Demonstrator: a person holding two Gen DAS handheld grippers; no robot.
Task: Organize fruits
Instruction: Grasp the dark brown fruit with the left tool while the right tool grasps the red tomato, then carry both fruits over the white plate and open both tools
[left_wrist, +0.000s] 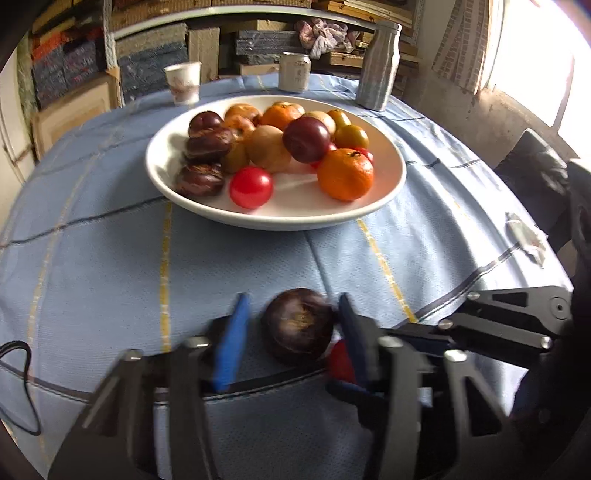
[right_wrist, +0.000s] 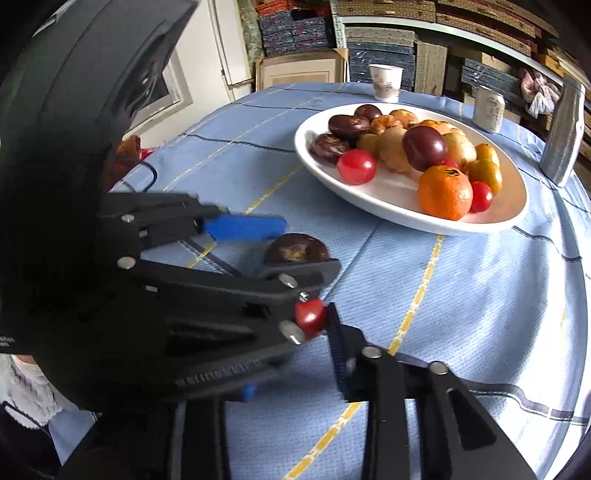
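- As both fruits lie on the desk (left_wrist: 110, 258) short of the bowl (left_wrist: 391, 184), each needs its own grip; the left hand-held gripper (left_wrist: 291, 325) brackets the dark fruit (left_wrist: 299, 325), one pad touching, the other apart
- The right hand-held gripper (right_wrist: 314, 319) pinches the small tomato (right_wrist: 310, 317), narrow, likely bound for the bowl

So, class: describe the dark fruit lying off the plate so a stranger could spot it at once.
Start at the white plate piled with fruit on the blue checked tablecloth. Come toward the near edge of the table, to the left claw with blue fingers. Between them sits the dark purple-brown round fruit, the only dark fruit on the cloth, not the plate.
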